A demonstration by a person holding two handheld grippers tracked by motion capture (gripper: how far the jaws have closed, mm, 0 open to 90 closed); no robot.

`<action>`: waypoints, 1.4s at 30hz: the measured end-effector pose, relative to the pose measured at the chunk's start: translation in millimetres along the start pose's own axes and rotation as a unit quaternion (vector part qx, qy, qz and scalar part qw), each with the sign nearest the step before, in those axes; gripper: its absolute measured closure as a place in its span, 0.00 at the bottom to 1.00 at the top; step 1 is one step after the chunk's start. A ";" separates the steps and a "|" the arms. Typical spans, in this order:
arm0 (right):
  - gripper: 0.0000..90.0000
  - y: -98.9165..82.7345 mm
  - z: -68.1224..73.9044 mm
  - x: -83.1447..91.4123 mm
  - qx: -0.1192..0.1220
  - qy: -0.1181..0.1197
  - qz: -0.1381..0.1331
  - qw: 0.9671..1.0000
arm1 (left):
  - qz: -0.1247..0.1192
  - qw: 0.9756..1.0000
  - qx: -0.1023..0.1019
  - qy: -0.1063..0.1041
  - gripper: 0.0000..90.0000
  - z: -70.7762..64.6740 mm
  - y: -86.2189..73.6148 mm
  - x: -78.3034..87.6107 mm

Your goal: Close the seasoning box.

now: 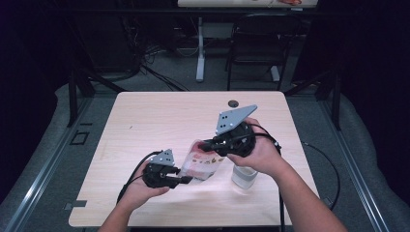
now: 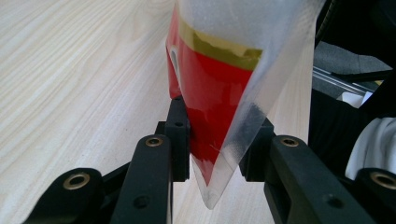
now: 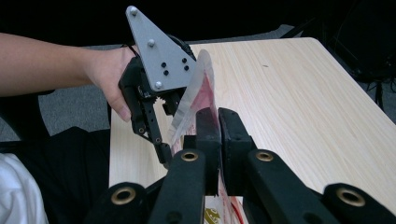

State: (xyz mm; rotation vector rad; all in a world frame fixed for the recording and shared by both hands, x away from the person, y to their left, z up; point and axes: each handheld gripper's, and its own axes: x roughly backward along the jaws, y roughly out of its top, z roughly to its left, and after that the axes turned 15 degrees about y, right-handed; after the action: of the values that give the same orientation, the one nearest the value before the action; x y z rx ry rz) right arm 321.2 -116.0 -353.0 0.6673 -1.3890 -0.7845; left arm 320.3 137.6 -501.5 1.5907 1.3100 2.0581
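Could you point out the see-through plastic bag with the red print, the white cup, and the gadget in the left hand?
clear plastic bag with red print [image 2: 212, 100], left gripper view, red panel.
white cup [image 1: 243, 177], high view, side wall.
left gripper [image 1: 186, 180], high view, between its fingertips.

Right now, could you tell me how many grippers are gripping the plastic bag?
2: the left gripper at the plastic bag's lower corner, the right gripper on its upper edge.

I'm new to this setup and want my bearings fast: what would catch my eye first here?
A clear plastic bag with red print hangs stretched over the middle of the wooden table, between the two claws. The right claw is clamped on its upper edge, and the left claw has a lower corner between its fingers. A white cup stands on the table just under the right hand.
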 end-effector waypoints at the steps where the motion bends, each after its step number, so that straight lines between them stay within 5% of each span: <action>1: 0.97 -0.3 0.1 0.3 0.000 -0.002 0.002 1.000 | 0.001 1.000 0.001 0.001 0.78 -0.2 -0.1 0.2; 19: 0.90 -18.5 0.8 8.7 -0.009 -0.026 -0.007 1.000 | 0.012 1.000 -0.007 0.004 0.80 -1.4 0.5 0.4; 42: 1.00 -44.1 -2.4 10.7 -0.017 -0.050 -0.015 0.999 | 0.038 0.999 -0.004 0.014 0.81 1.9 2.4 10.0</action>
State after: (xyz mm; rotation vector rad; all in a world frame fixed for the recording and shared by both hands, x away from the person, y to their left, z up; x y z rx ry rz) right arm 319.8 -150.7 -382.3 0.6317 -1.4549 -0.8733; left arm 318.9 143.7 -493.0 1.6383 1.2672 2.1353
